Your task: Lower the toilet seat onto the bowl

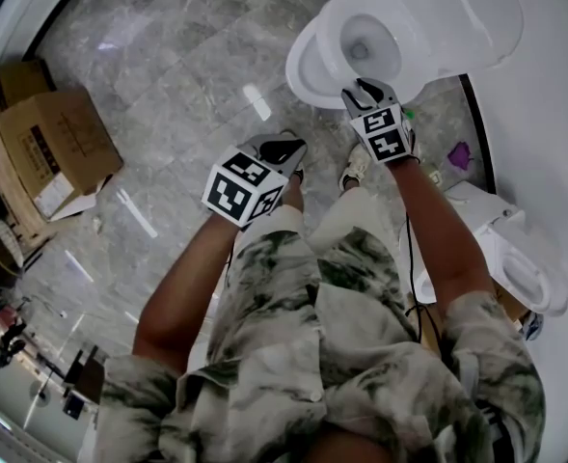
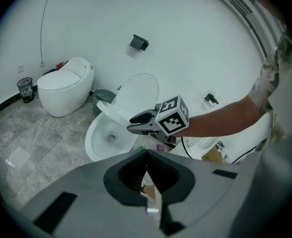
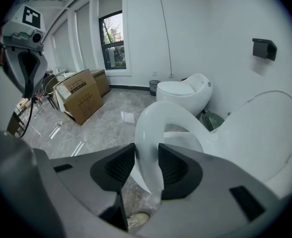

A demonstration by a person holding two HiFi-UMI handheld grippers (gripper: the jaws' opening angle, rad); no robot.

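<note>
Toilet seat: white ring, tilted partway up, not yet on the bowl. It stands as an arch above the bowl's front rim, with the lid upright behind it against the wall.

Right gripper: jaws wide, and both dark pads are pressed on the seat's front edge. The ring's band fills the gap, so it is held.

Left gripper: jaw tips together, nothing between them, only floor showing past the pads. In the head view the left gripper hangs back by the person's legs, well apart from the toilet.

Key relation: the seat runs straight out from the right gripper's jaws. Its long axis goes from the gripped front edge back to the hinge at the lid side. The bowl rim lies below and ahead of the jaws. The right hand is the nearer one, already on the seat; the left is not involved.

Judgement: lowering is midway. The next move looks like swinging the front edge down in an arc about the hinge until the ring lies flat on the rim. Risk: the band is smooth and curved, so it may slip from the pads and drop.

Around: a second toilet sits further along the wall, and a cardboard box is on the floor near the window.
</note>
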